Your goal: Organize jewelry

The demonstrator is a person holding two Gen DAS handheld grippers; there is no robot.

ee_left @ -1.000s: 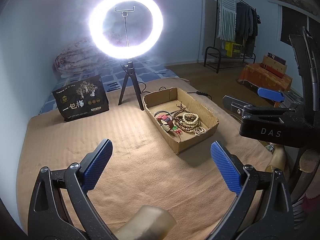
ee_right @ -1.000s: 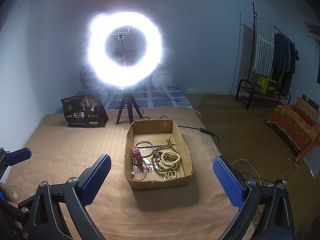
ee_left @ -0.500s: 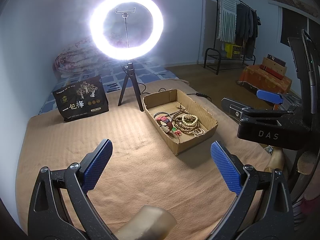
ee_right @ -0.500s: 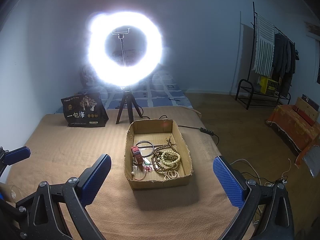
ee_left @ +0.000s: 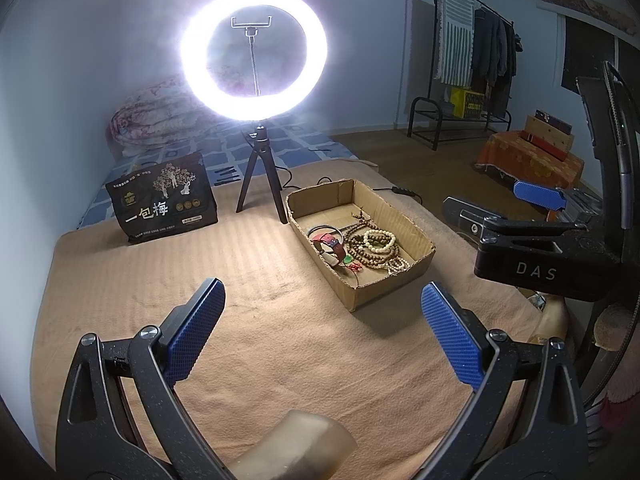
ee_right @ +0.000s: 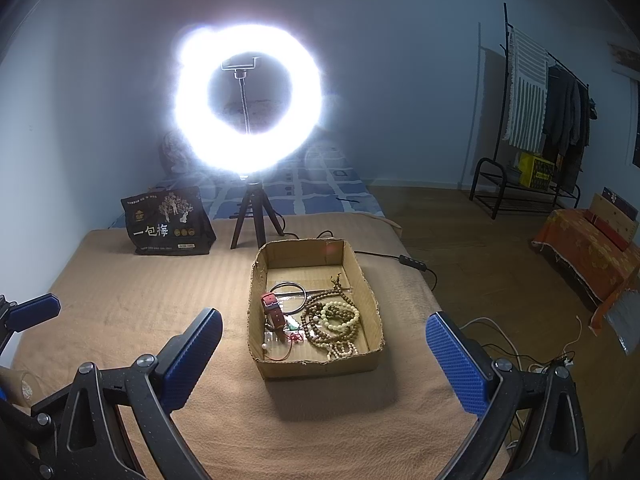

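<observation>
A shallow cardboard box [ee_left: 416,266] [ee_right: 316,366] sits on a tan blanket. It holds brown bead strands [ee_right: 320,322], a pale bead bracelet [ee_left: 379,240] [ee_right: 340,314], a red strap [ee_left: 334,244] [ee_right: 274,312], a dark bangle [ee_right: 288,292] and a small red-corded green pendant [ee_left: 350,262]. My left gripper [ee_left: 322,334] is open and empty, hovering above the blanket, near and left of the box. My right gripper [ee_right: 324,364] is open and empty, facing the box's near wall; its body shows in the left wrist view [ee_left: 536,260].
A lit ring light on a black tripod [ee_left: 256,192] [ee_right: 250,224] stands behind the box. A black printed bag [ee_left: 162,200] [ee_right: 166,222] stands at the back left. A cable with a switch [ee_right: 412,262] runs off the blanket's right edge. A clothes rack [ee_right: 532,148] stands far right.
The left gripper's view has drifted slightly, with the box shifting a little up and left. The right gripper has barely moved. Both stay open.
</observation>
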